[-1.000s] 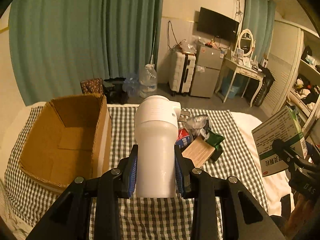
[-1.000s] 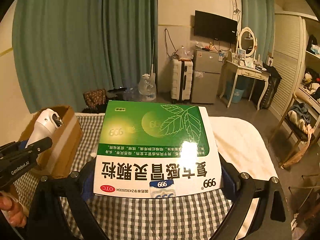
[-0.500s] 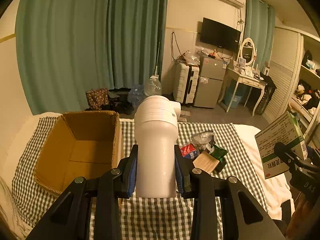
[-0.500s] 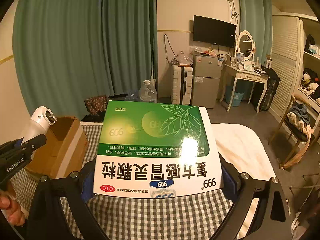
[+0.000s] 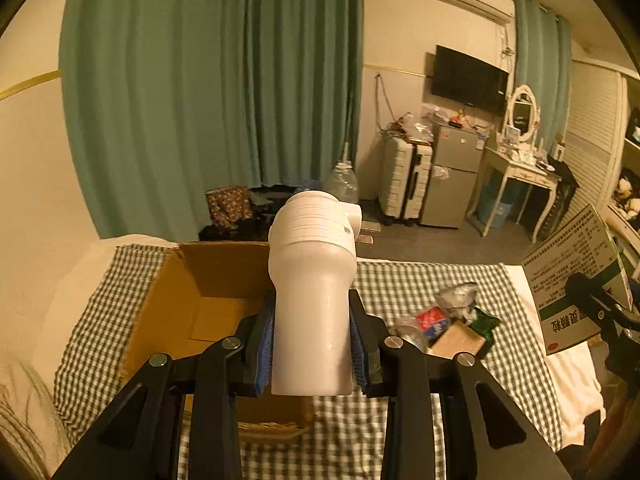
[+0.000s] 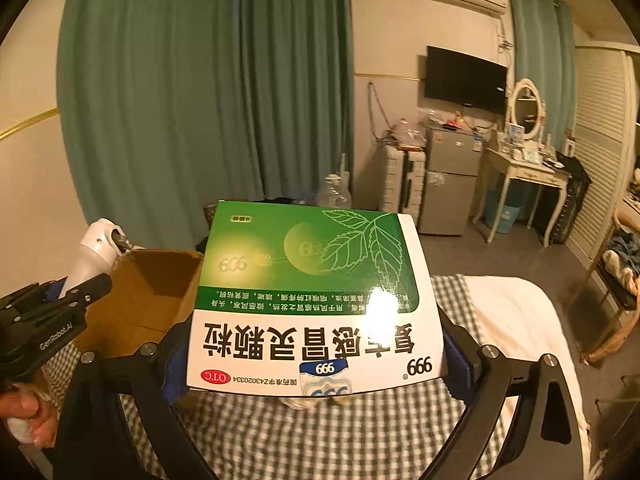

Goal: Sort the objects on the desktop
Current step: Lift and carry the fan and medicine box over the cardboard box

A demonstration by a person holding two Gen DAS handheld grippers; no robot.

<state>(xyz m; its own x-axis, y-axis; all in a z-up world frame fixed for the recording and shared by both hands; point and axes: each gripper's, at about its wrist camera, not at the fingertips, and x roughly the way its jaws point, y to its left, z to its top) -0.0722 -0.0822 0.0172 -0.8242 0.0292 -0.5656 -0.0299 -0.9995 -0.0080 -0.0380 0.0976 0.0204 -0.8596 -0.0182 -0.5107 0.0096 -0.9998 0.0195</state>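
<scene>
My left gripper (image 5: 312, 344) is shut on a white plastic bottle (image 5: 312, 296), held upright in the air just right of the open cardboard box (image 5: 168, 320) on the checked cloth. The same bottle (image 6: 98, 256) and left gripper (image 6: 60, 304) show at the left of the right wrist view, in front of the cardboard box (image 6: 152, 292). My right gripper (image 6: 316, 364) is shut on a green and white medicine box (image 6: 316, 296), lifted above the cloth; that medicine box (image 5: 572, 276) appears at the right edge of the left wrist view.
A heap of small packets (image 5: 448, 324) lies on the checked cloth (image 5: 400, 420) right of the bottle. A hand (image 6: 24, 420) grips the left tool. Beyond the bed stand curtains (image 5: 208, 92), suitcases (image 5: 404, 184), a small fridge (image 5: 452, 176) and a dressing table (image 5: 520, 172).
Both grippers have risen and drawn back with their loads still held, so the cardboard box and the packets sit lower and smaller in view.
</scene>
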